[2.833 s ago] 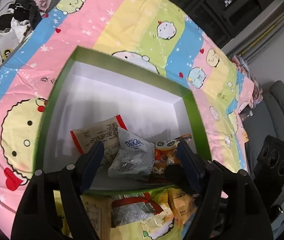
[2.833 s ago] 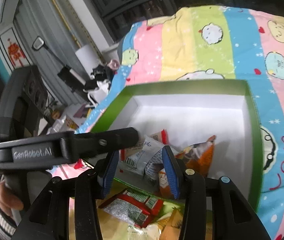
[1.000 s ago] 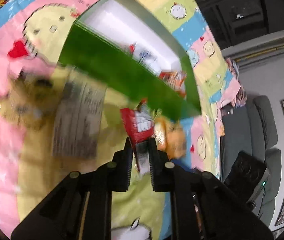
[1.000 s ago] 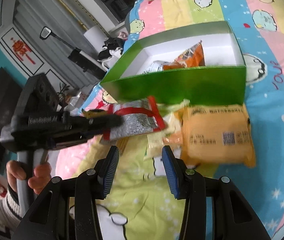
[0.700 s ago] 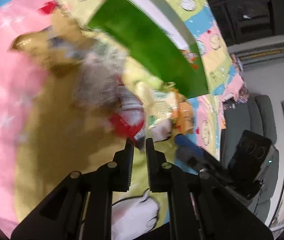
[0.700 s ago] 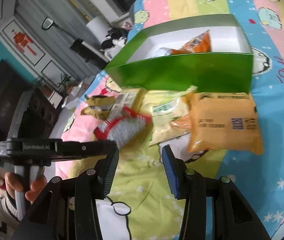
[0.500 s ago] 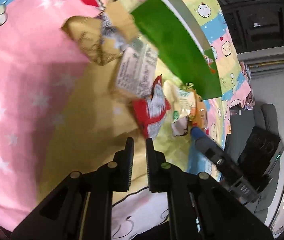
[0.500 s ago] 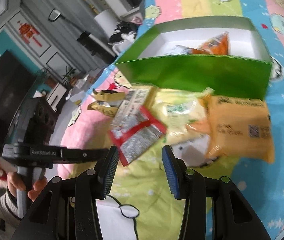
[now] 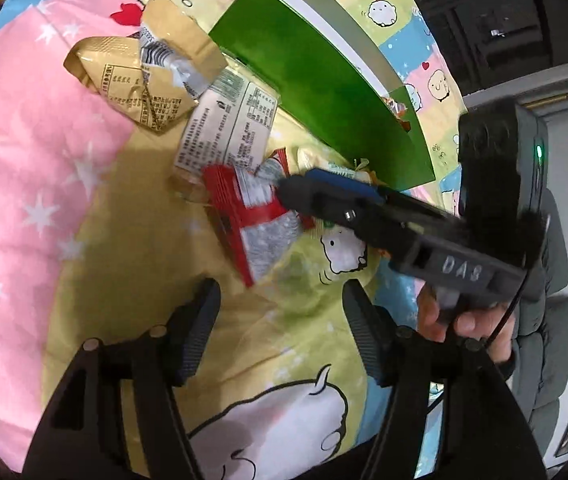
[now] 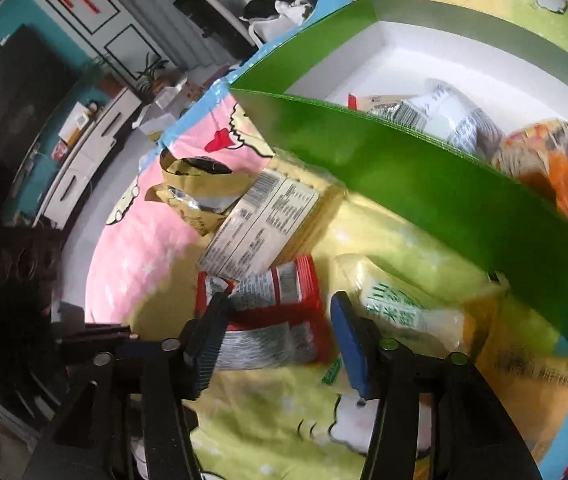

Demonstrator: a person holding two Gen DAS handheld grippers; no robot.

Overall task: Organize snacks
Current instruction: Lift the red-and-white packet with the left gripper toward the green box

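Note:
A red and silver snack packet (image 9: pixel 258 220) (image 10: pixel 272 312) lies on the bedspread in front of the green box (image 9: pixel 319 92) (image 10: pixel 423 184). My right gripper (image 10: pixel 276 334) is open, its fingers on either side of this packet; it also shows in the left wrist view (image 9: pixel 295 190), tips at the packet. My left gripper (image 9: pixel 280 320) is open and empty, back from the packet. A cream packet (image 9: pixel 228 128) (image 10: pixel 268 224), a gold bag (image 9: pixel 136 80) (image 10: pixel 196 196), a pale yellow-green packet (image 10: pixel 399 304) and an orange-yellow packet (image 10: pixel 523 360) lie around it. The box holds several snacks (image 10: pixel 455 116).
The bedspread (image 9: pixel 44 184) is pink, yellow and blue with cartoon faces. A sofa (image 9: pixel 555 320) stands to the right of the bed. A white cabinet (image 10: pixel 84 148) and clutter stand on the floor to the left.
My left gripper let go of the red packet, opened and pulled back. My right gripper came down over that packet, its fingers now around it.

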